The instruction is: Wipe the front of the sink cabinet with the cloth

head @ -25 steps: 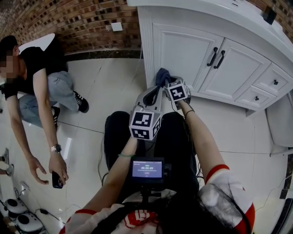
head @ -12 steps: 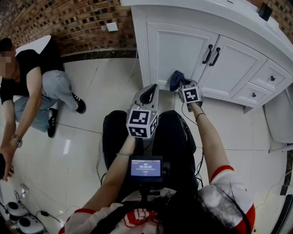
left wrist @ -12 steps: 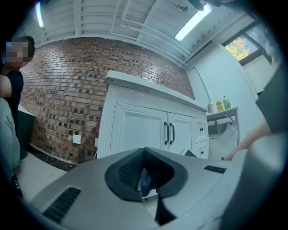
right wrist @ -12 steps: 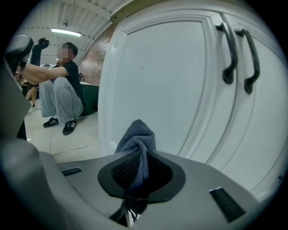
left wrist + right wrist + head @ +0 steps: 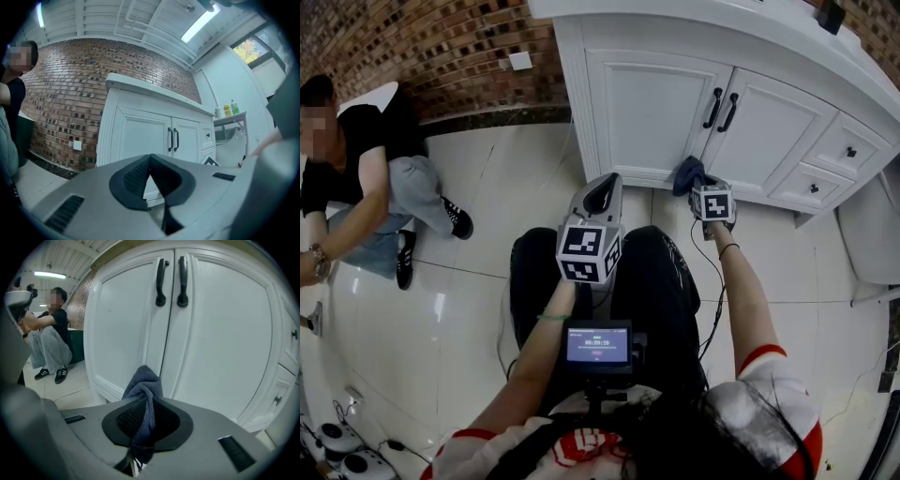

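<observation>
Rightward along the white sink cabinet's point(image 5: 647, 112) bottom edge went the right claw point(image 5: 696, 184), clenching a dark-blue cloth point(image 5: 143, 385) pointed at it; left claw point(image 5: 602, 195) closed, idle.

The cloth point(image 5: 688, 174) is low before the sink cabinet point(image 5: 647, 103) (beneath its door handles point(image 5: 721, 110)), a person point(image 5: 366, 178) well left.

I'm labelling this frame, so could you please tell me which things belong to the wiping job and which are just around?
Job: dark blue cloth clamped in right hand-held gripper; white panelled sink cabinet.
Just around: left hand-held gripper, shut, empty; crouching person in black shirt; white wall plate; small chest screen.
</observation>
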